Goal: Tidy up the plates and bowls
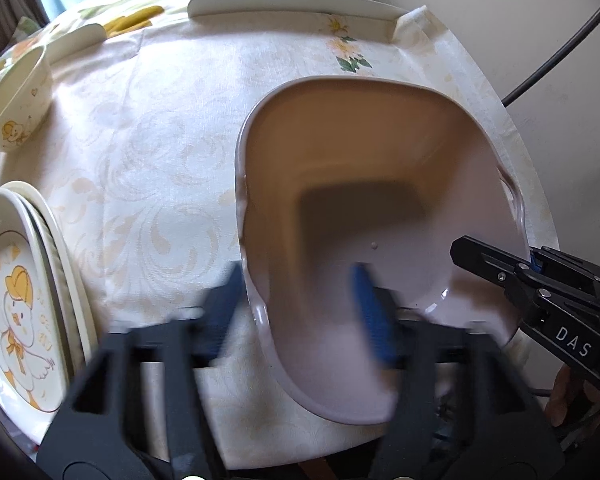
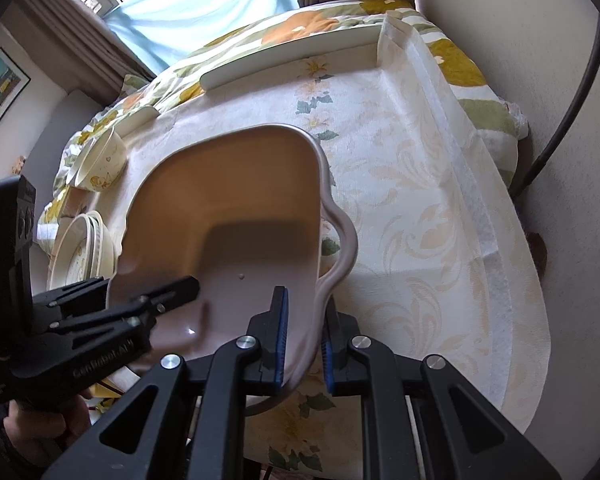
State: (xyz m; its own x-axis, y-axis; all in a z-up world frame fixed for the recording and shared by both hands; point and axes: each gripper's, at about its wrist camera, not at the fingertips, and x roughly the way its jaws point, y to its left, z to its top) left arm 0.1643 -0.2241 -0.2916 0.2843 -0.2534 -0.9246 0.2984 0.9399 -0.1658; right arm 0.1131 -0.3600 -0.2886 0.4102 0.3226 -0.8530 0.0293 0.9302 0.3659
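Visibly, right gripper (image 2: 305,340) (marked "DAS") jaws clamping pink dish (image 2: 236,216) rim, left gripper (image 1: 300,312) jaws apart.

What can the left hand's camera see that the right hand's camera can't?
Only the left view shows the duck picture on the top plate clearly, and its own left gripper straddling the pink dish's rim with its jaws apart. Only the right view shows the window, a wall picture and the right gripper pinching the dish's edge. Both show the dish, small bowl, stacked plates and flowery tablecloth.
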